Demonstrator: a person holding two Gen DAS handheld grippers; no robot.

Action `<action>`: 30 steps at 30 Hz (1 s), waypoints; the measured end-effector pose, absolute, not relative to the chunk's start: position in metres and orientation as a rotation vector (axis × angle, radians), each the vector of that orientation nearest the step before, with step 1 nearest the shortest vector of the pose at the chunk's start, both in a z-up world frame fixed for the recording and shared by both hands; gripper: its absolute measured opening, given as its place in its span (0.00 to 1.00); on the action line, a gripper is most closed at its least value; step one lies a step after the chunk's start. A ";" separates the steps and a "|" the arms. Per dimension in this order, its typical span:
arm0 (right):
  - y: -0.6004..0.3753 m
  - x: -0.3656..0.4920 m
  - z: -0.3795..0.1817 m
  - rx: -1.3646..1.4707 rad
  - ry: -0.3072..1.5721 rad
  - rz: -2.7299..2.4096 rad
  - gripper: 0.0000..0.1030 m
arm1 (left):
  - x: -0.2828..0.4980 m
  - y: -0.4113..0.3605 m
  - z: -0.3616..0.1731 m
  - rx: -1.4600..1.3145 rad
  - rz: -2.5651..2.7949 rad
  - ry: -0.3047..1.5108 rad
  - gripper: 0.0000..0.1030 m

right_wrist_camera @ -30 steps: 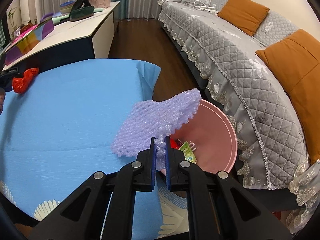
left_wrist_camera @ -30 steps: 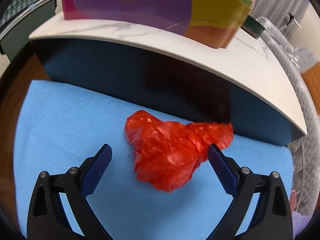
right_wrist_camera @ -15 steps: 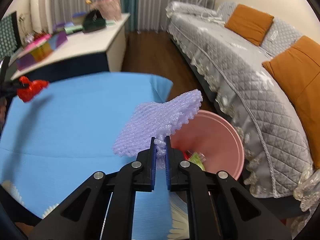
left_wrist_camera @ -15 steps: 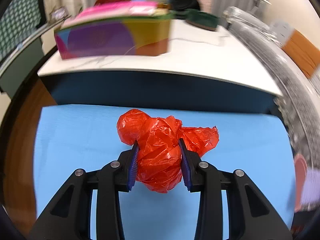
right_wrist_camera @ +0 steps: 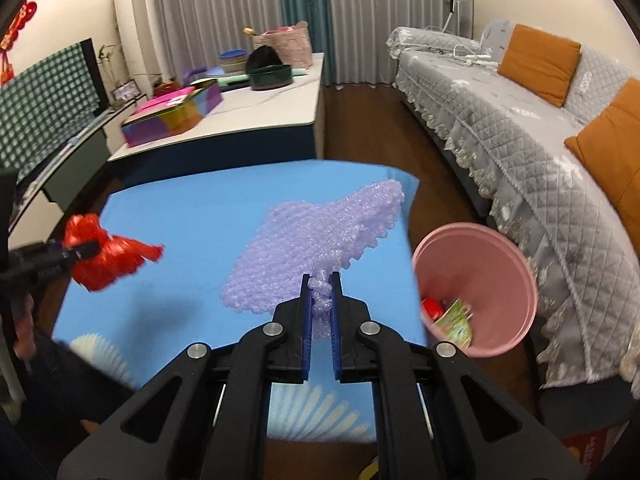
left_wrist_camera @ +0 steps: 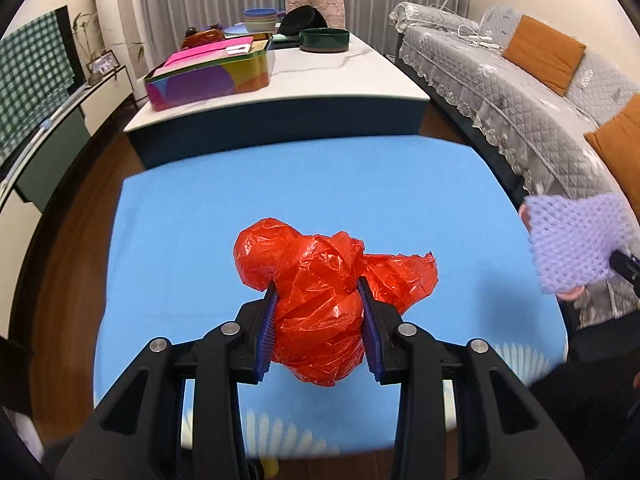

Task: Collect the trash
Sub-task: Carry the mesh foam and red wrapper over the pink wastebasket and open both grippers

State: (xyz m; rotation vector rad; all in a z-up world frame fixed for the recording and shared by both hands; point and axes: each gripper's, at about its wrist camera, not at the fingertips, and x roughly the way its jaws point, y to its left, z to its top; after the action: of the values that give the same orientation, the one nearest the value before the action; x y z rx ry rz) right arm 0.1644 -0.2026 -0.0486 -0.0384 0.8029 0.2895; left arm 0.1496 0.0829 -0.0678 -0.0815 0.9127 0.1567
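Note:
My left gripper (left_wrist_camera: 319,292) is shut on a crumpled red plastic bag (left_wrist_camera: 320,308), held up above the blue tablecloth (left_wrist_camera: 280,200). The same red bag (right_wrist_camera: 106,256) shows at the far left of the right wrist view. My right gripper (right_wrist_camera: 321,284) is shut on a corner of a purple foam net (right_wrist_camera: 316,236), which hangs over the cloth's right part. That foam net (left_wrist_camera: 572,240) also appears at the right edge of the left wrist view. A pink bin (right_wrist_camera: 480,292) stands on the floor just right of the table, with some wrappers inside.
Behind the blue table is a white-topped low table (left_wrist_camera: 328,76) carrying a colourful box (left_wrist_camera: 208,76), bowls and a dark green dish (left_wrist_camera: 324,39). A grey quilted sofa (right_wrist_camera: 520,120) with orange cushions runs along the right. Dark wood floor lies between.
My left gripper shut on the red bag and lifted it off the cloth, pulling back from the low table. My right gripper rose with the foam net; the pink bin now lies further right.

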 end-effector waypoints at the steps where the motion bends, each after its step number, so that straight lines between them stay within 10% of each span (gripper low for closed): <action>1: -0.199 0.155 -0.051 -0.040 0.808 0.297 0.08 | 0.139 0.079 -0.069 -0.082 0.165 0.910 0.35; 30: -0.175 0.087 -0.050 -0.082 0.798 0.365 0.08 | 0.075 0.043 -0.064 -0.073 0.177 0.873 0.35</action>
State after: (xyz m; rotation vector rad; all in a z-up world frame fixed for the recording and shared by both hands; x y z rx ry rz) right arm 0.0872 -0.1747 -0.0500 -0.0816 0.7977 0.3652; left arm 0.0750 0.0433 -0.0636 -0.0733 0.8729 0.1771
